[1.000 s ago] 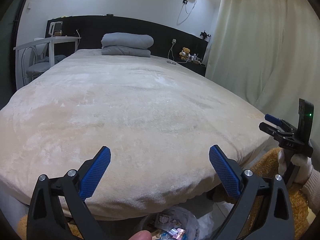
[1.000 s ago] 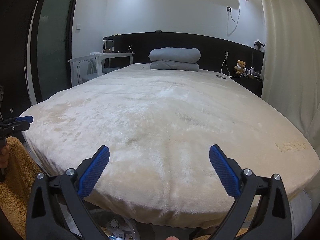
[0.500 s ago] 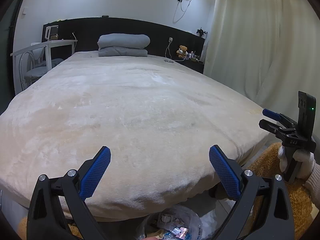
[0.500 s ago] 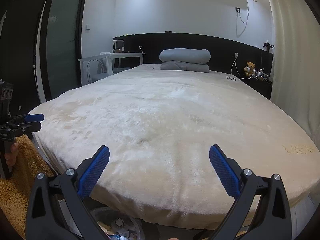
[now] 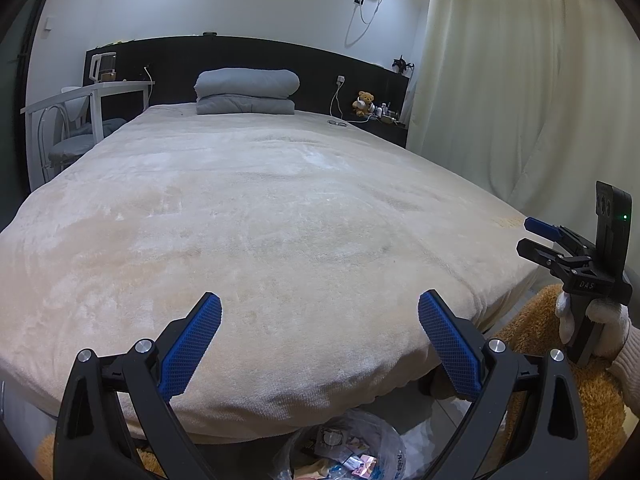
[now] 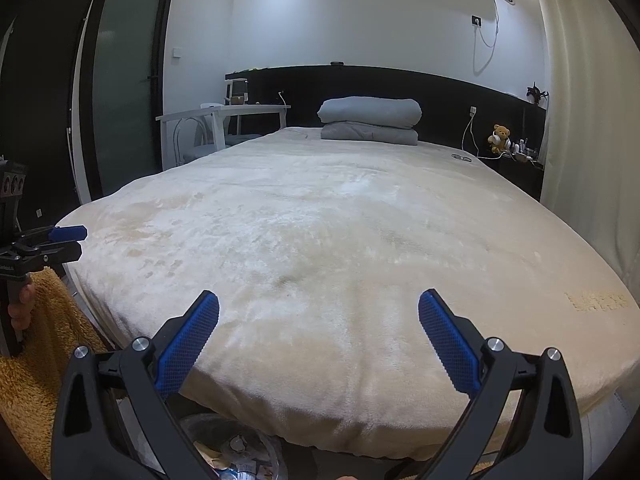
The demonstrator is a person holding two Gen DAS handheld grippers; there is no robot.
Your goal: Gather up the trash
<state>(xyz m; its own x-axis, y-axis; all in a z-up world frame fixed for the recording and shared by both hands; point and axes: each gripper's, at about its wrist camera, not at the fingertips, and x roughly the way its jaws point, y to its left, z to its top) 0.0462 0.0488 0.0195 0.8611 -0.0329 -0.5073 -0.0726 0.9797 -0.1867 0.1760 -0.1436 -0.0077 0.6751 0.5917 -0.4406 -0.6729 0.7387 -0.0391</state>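
Cream plush covers one wide bed (image 5: 256,220) that fills both views, with two grey folded quilts (image 5: 246,92) stacked at its head, toward 12 o'clock, against a black headboard. We count one teddy bear (image 5: 364,102) at 1 o'clock on the side shelf and one white worktop (image 6: 224,114) with a chair at 10 o'clock. We hold the left gripper (image 5: 320,340) wide open with nothing between its two blue pads, and the right gripper (image 6: 320,340) spread equally wide and likewise empty. One clear trash bag (image 5: 352,452) holding wrappers sits on the floor at 6 o'clock, just below the bed's foot edge.
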